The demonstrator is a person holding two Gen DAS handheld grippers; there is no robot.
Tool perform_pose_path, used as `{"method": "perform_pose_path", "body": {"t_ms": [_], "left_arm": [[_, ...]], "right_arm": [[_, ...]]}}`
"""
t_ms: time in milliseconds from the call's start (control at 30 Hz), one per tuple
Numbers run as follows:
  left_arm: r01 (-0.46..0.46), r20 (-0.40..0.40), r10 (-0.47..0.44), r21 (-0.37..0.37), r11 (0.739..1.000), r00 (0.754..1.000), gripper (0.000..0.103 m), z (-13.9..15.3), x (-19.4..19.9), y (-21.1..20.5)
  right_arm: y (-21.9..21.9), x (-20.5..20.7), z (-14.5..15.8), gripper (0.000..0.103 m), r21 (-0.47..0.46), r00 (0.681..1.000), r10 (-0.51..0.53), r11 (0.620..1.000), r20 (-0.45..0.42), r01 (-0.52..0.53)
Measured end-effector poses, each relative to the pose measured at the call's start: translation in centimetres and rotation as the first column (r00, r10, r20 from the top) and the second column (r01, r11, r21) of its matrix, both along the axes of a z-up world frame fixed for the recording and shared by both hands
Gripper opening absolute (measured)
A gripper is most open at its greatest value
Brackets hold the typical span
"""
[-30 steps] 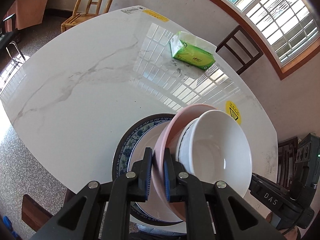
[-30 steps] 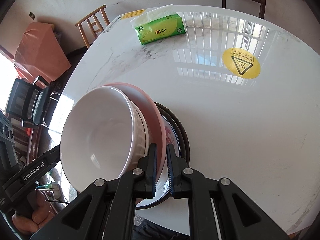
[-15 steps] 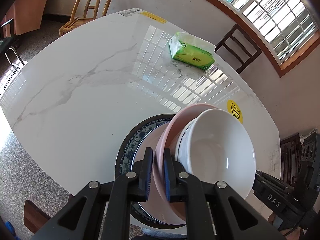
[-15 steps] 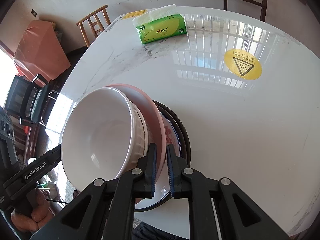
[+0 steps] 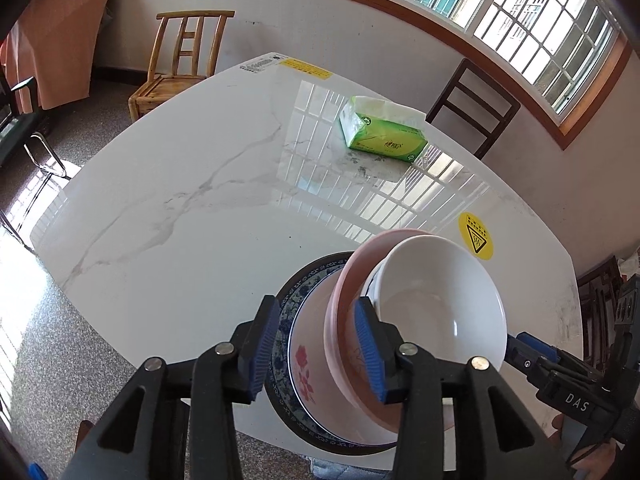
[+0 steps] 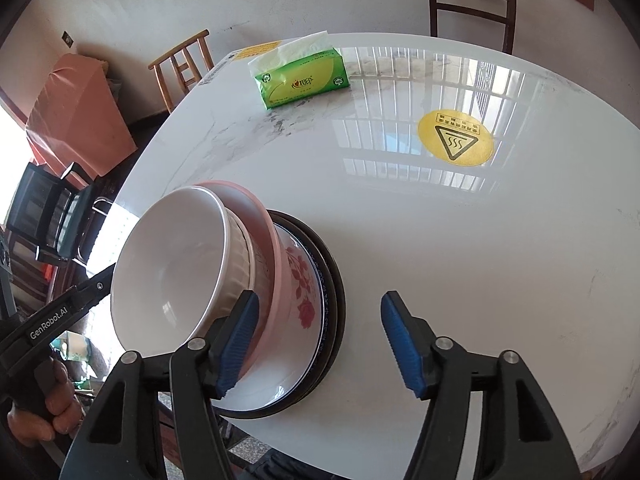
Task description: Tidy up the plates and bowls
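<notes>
Bowls [image 5: 438,312] first: where did the stack end up?

— White bowl nested in a pink bowl [image 6: 264,240], both sitting on a flowered plate [image 6: 298,312] over a dark-rimmed blue-patterned plate [image 5: 288,312], right at the near edge of the marble table [image 5: 192,216].

Were the grippers clamped on anything?

— Nope. Left gripper [image 5: 316,348] had just been opening, pink rim between its blue pads but not pinched. Right gripper [image 6: 316,340] had just spread wide too, one pad beside the pink bowl, the other over bare table.

Anything else around?

— Green tissue pack [image 6: 300,76] at the far side, yellow warning sticker [image 6: 456,142] nearer.
</notes>
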State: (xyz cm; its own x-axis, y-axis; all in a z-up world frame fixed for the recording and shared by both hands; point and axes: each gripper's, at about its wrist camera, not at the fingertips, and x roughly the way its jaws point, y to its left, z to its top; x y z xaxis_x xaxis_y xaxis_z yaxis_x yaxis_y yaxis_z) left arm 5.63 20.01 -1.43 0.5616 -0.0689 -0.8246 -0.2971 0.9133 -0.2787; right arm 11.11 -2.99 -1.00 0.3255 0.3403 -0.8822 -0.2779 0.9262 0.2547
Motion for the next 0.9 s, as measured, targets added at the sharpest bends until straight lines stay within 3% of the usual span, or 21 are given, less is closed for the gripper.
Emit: {"method": "perform_pose_path", "body": {"t_ms": [233,300,533,900], "left_arm": [[-0.021,0.023,0.018,0.154,0.988,1.0,0.057,1.7,-3.0,-1.4],[-0.025,0.029,0.019,0.206,0.978,0.999,0.058,1.9,-4.0,-2.4],[-0.005,0.028,-0.001,0.225,0.974,1.0,0.061,1.6,-6.5,-5.9],[0.052,0.015,-0.057,0.243,0.969,0.998,0.061,0.9,-7.0,-10.1]], "right_arm": [[-1.8,-1.8,1.0,0.088,0.019,0.999,-0.003,1.0,0.051,0.002],[-2.1,-2.6,1.2,0.1,0.025,0.998,0.003,1.0,0.068,-0.005],[-2.0,-5.8,1.2,0.102,0.029,0.992,0.048,0.998,0.119,-0.051],[-1.4,-9.5,-0.6,0.102,-0.031,0.986,0.11,0.994,0.128,-0.107]]}}
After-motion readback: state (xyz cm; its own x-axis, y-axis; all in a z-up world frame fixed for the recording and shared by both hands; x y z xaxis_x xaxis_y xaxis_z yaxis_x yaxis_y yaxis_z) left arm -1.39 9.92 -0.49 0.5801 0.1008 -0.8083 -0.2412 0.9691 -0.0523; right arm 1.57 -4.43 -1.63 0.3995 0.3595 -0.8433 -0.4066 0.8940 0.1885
